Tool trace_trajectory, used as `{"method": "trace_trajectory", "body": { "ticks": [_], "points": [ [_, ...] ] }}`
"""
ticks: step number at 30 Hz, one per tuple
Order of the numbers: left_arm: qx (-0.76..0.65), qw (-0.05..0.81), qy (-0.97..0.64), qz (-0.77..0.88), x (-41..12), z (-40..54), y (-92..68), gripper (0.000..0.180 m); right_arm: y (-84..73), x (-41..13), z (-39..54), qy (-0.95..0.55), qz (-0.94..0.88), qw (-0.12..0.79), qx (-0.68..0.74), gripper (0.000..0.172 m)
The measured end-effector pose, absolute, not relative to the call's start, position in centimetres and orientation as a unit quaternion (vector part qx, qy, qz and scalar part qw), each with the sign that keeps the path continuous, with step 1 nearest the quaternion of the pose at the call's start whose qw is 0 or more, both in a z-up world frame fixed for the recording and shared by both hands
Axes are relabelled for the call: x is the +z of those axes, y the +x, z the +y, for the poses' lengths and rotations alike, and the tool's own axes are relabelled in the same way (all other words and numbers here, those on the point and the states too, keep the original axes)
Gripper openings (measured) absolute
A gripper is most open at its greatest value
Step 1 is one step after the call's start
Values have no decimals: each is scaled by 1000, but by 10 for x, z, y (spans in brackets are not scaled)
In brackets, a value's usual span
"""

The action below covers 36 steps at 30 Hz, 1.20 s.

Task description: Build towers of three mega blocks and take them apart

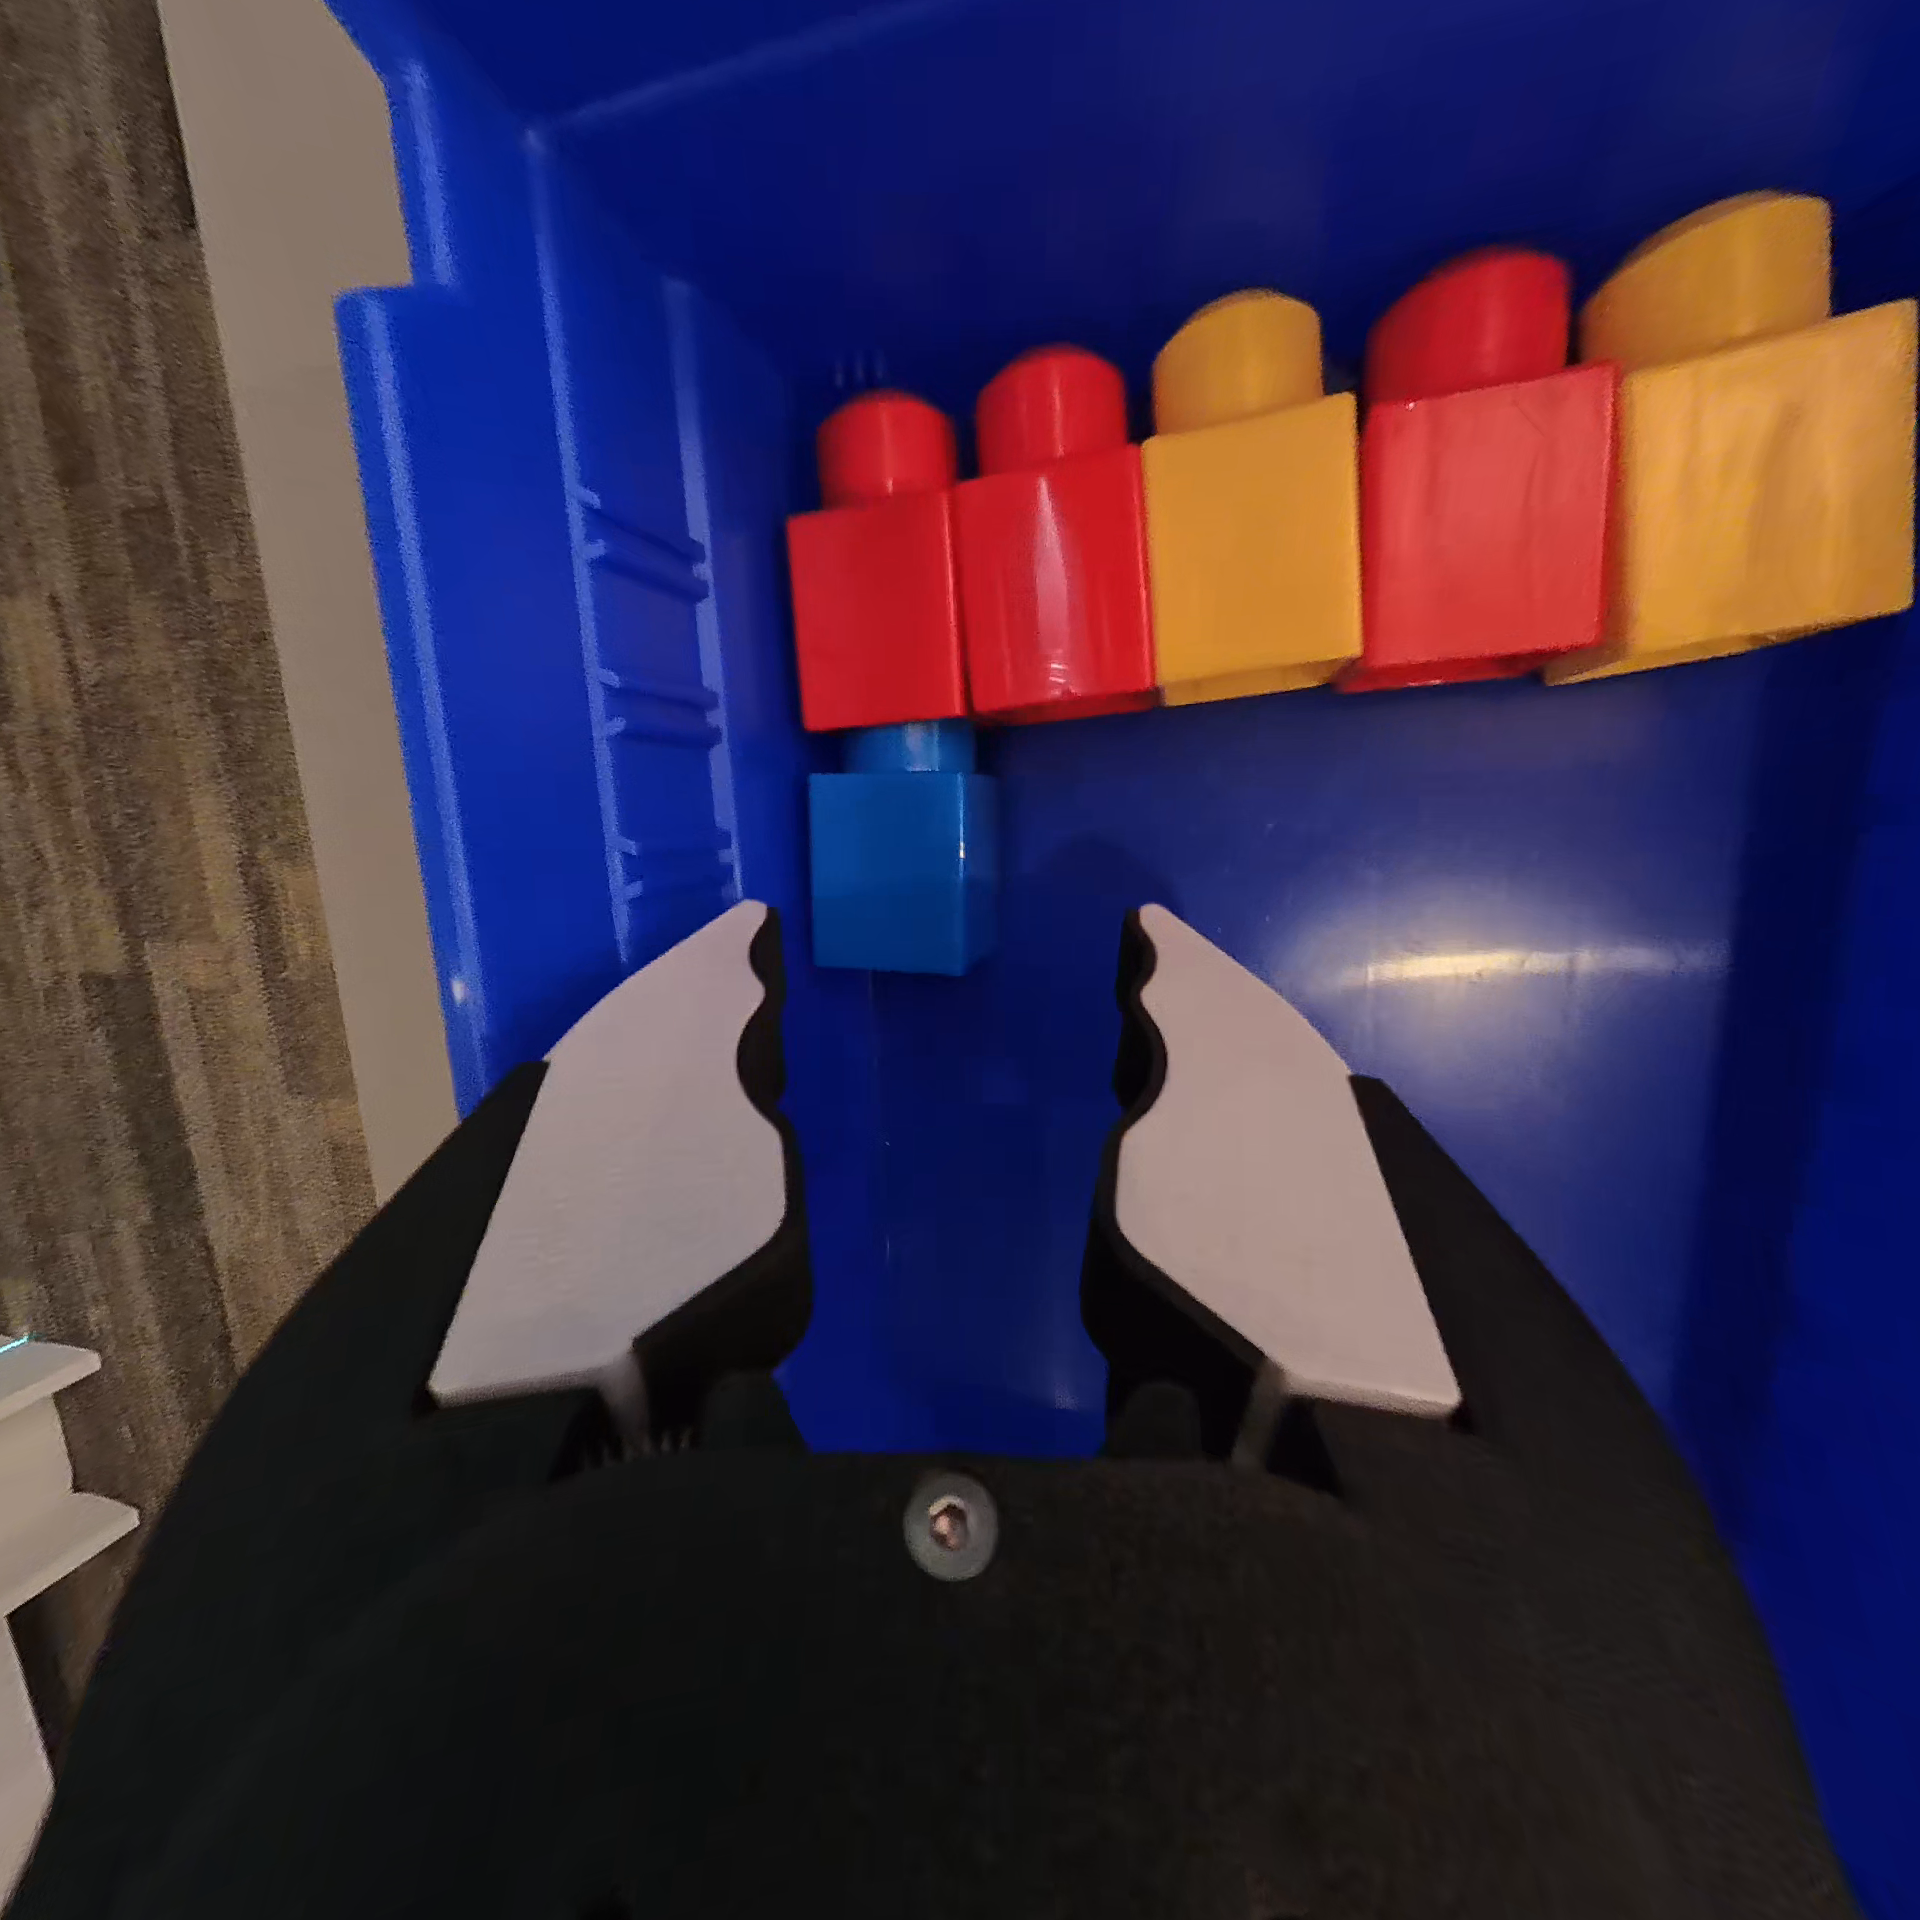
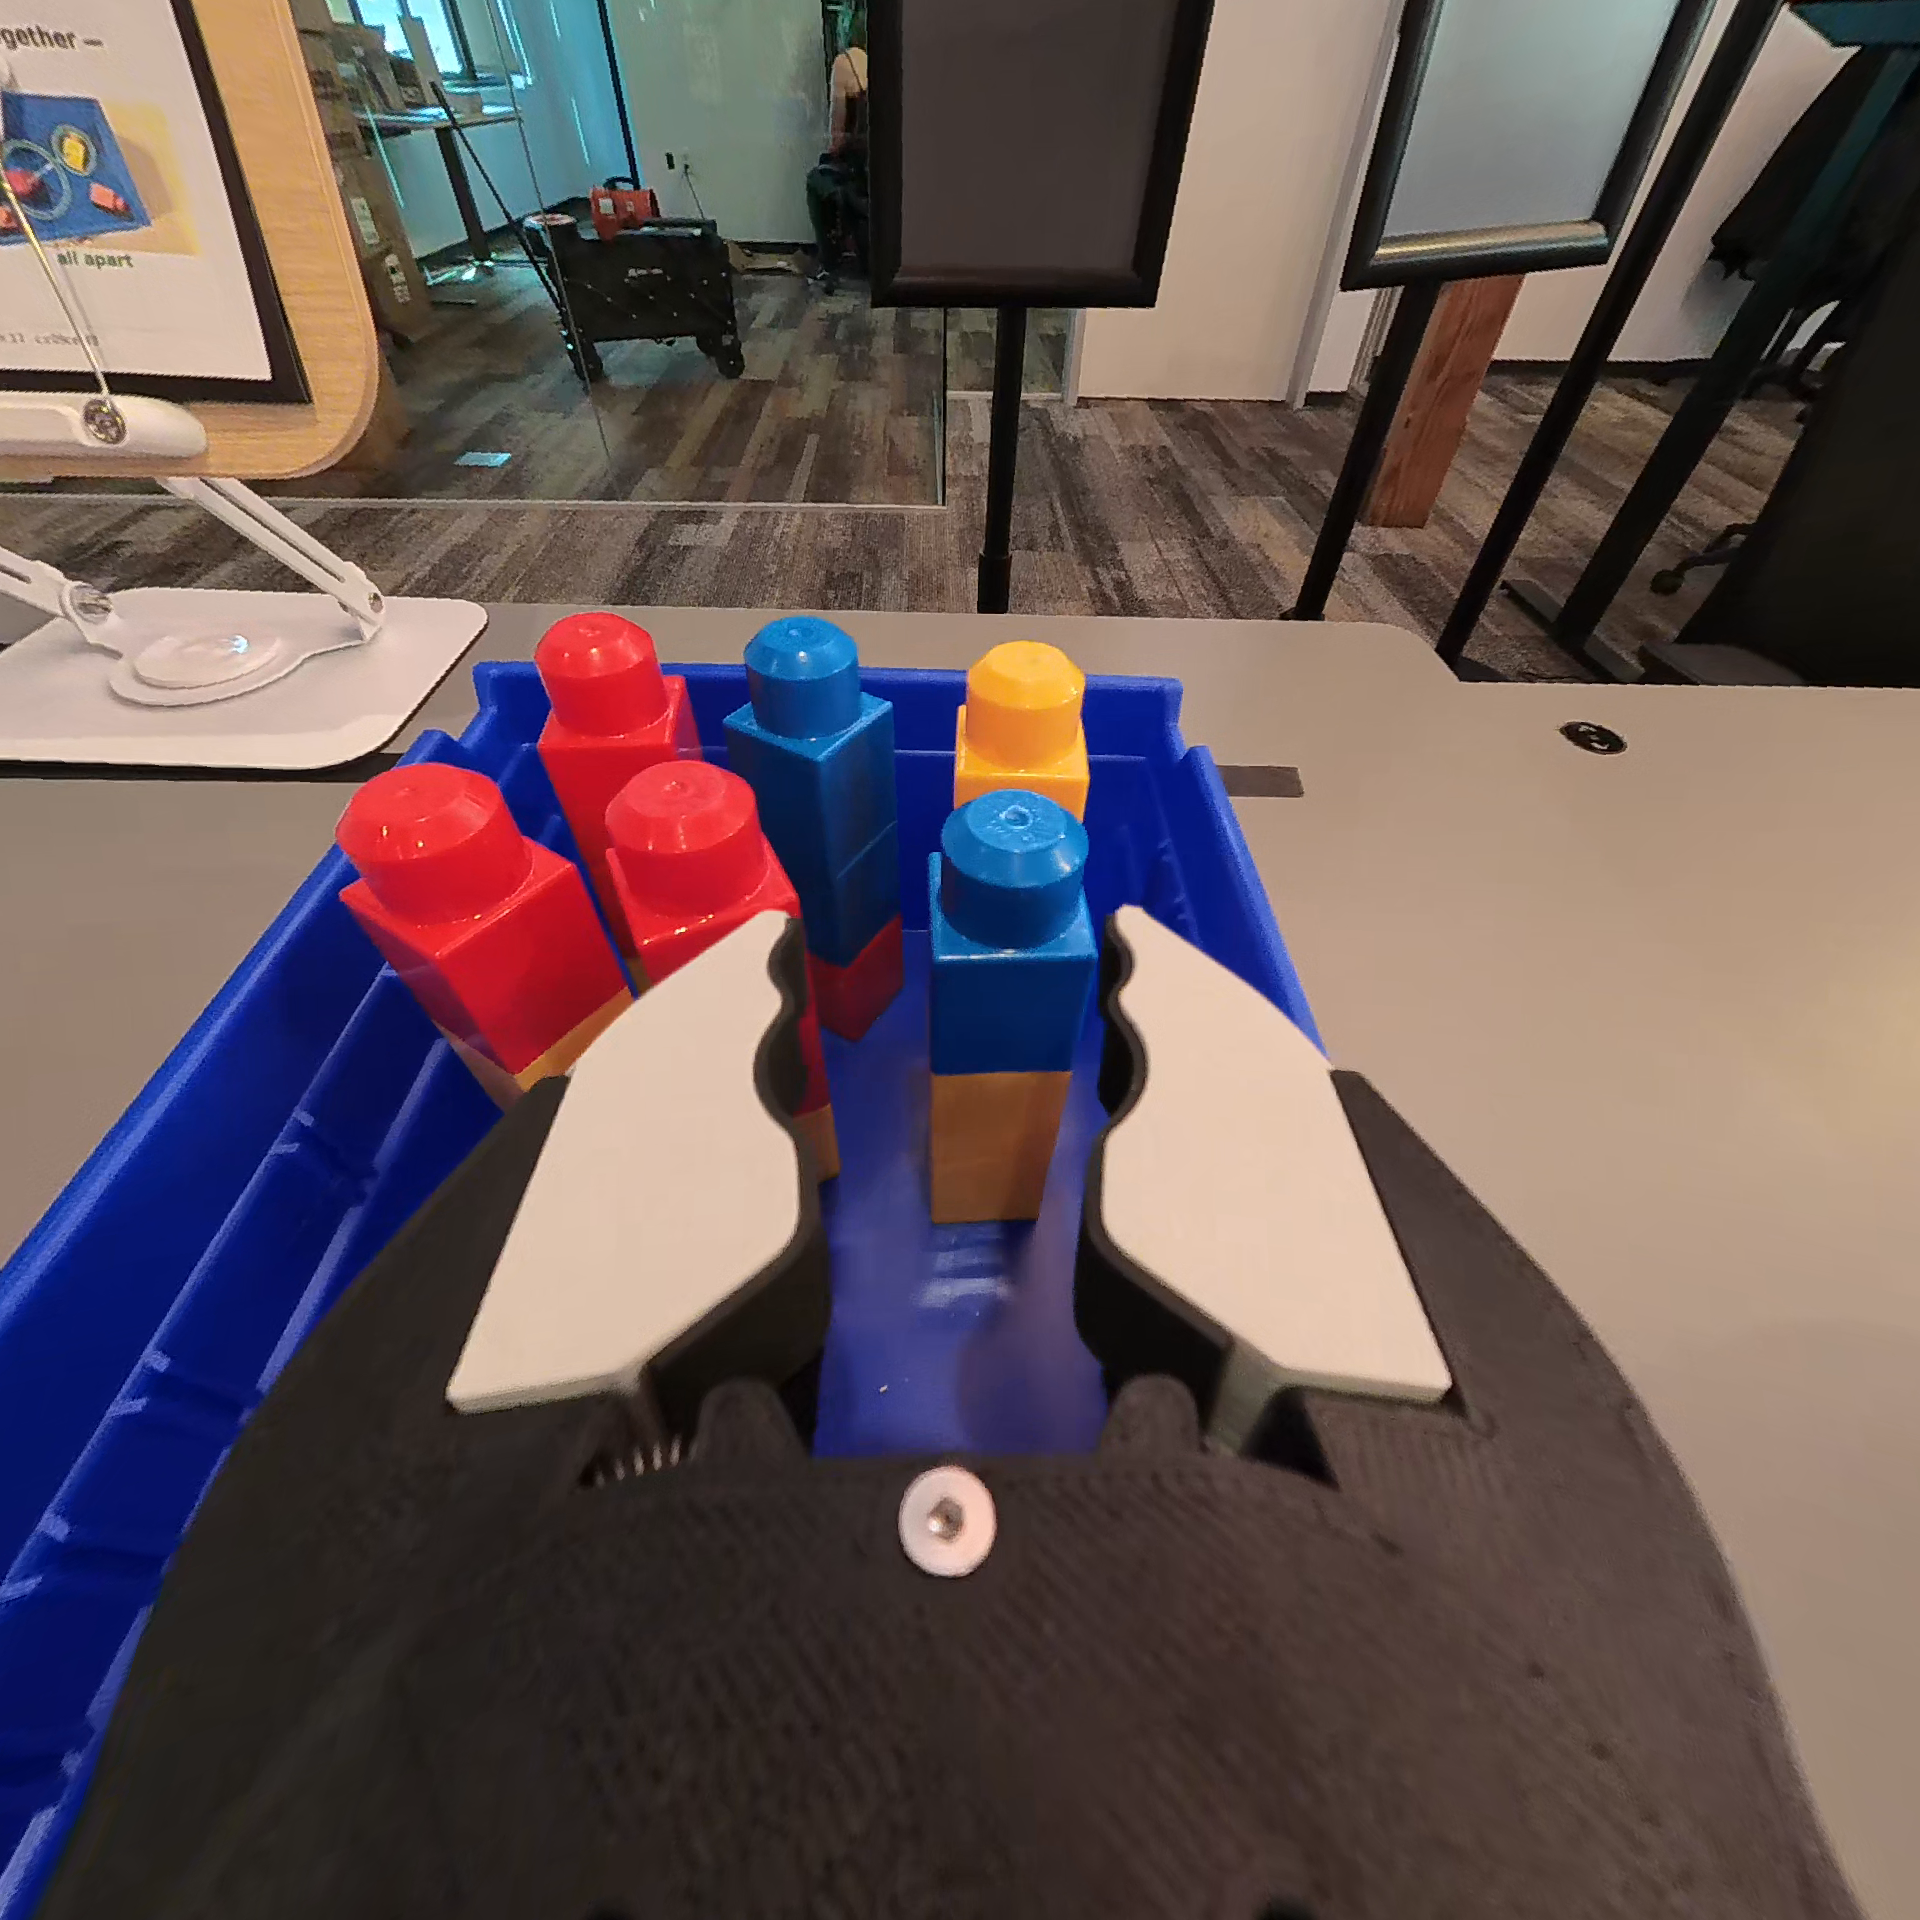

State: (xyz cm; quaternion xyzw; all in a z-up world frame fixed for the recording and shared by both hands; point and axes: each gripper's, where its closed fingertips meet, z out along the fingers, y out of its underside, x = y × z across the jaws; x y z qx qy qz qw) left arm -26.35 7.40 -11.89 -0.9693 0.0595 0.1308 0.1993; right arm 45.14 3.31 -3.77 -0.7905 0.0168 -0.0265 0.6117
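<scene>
In the left wrist view my left gripper (image 1: 951, 920) is open and empty inside a blue bin (image 1: 499, 623). A blue block (image 1: 899, 873) lies just past its fingertips, its stud plugged into a red block (image 1: 873, 608). That red block starts a row with a second red block (image 1: 1055, 592), a yellow block (image 1: 1252, 551) and further red and yellow blocks. In the right wrist view my right gripper (image 2: 951, 925) is open. A blue block (image 2: 1013, 977) on a yellow block (image 2: 992, 1143) stands between its fingers, near the right pad, not gripped.
Other towers stand in the blue bin (image 2: 260, 1091): red on yellow (image 2: 488, 925), a red one (image 2: 613, 727), blue on red (image 2: 821, 790) and a yellow-topped one (image 2: 1023, 727). A white stand (image 2: 229, 644) sits on the grey table (image 2: 1558, 935) at far left. Across from one pair of fingers to the other is roughly 70 cm.
</scene>
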Motion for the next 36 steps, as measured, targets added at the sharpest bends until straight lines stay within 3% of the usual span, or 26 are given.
{"method": "trace_trajectory", "body": {
  "ticks": [1, 17, 22, 27, 34, 36],
  "points": [
    [134, 202, -968, 59, -119, 75, -264, 61, 450, -39, 34, -792, 14, 609, -27, 56],
    [142, 121, -976, 111, -135, 55, -244, 70, 450, -40, 35, -792, 18, 611, -8, 55],
    [131, 153, -977, 67, -127, 62, -249, 64, 448, -39, 35, -791, 13, 612, -10, 55],
    [90, 161, -983, -4, -132, 65, -256, 73, 446, -40, 36, -792, 11, 610, -7, 55],
    [71, 155, -985, -17, -148, 70, -259, 44, 445, -39, 36, -790, 8, 612, -5, 55],
    [68, 153, -986, -14, -146, 68, -260, 43, 444, -39, 36, -790, 8, 613, -3, 55]
  ]
}}
